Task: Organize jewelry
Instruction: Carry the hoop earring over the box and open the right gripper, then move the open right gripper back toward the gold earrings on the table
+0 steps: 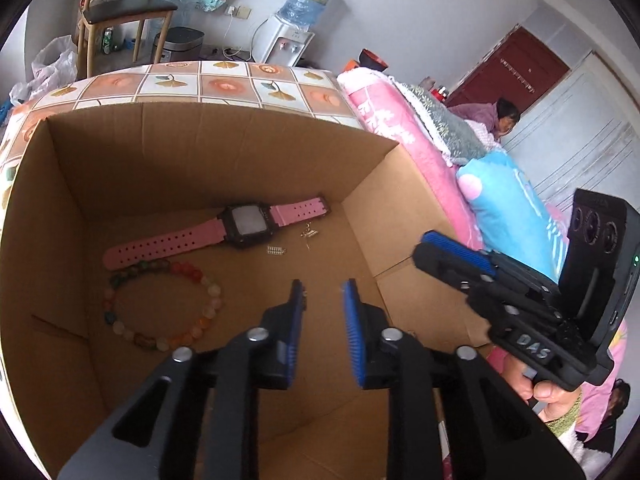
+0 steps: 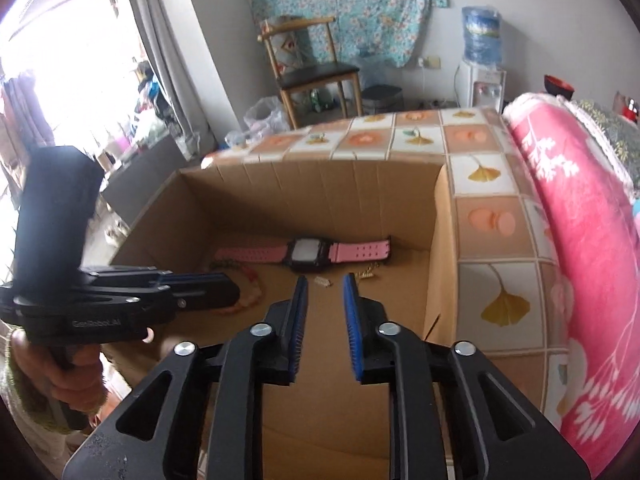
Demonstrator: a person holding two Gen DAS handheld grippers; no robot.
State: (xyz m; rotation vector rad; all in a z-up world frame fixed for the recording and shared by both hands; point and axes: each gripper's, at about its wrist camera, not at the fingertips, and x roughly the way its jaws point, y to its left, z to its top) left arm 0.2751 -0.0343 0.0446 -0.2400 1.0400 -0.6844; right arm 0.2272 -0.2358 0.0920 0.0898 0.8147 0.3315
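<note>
- Brown cardboard box (image 1: 72, 184) on our tiled counter (image 1: 224, 84) holds a pink-strapped black watch (image 1: 244, 225), a multicoloured bead bracelet (image 1: 160, 306) and small metal earrings (image 1: 277, 251).
- Left hand-held gripper (image 1: 322, 294) and right hand-held gripper (image 2: 325, 286) hover above, jaws slightly spread, empty.
- We judge placing is done; next, fetch any remaining jewelry.

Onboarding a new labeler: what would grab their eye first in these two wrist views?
The open cardboard box fills both views, with a pink-strapped watch lying flat near its back wall. In front of the watch a multicoloured bead bracelet lies on the box floor, with small metal earrings beside it. Both grippers, left and right, hang over the box with jaws slightly apart, holding nothing.
</note>
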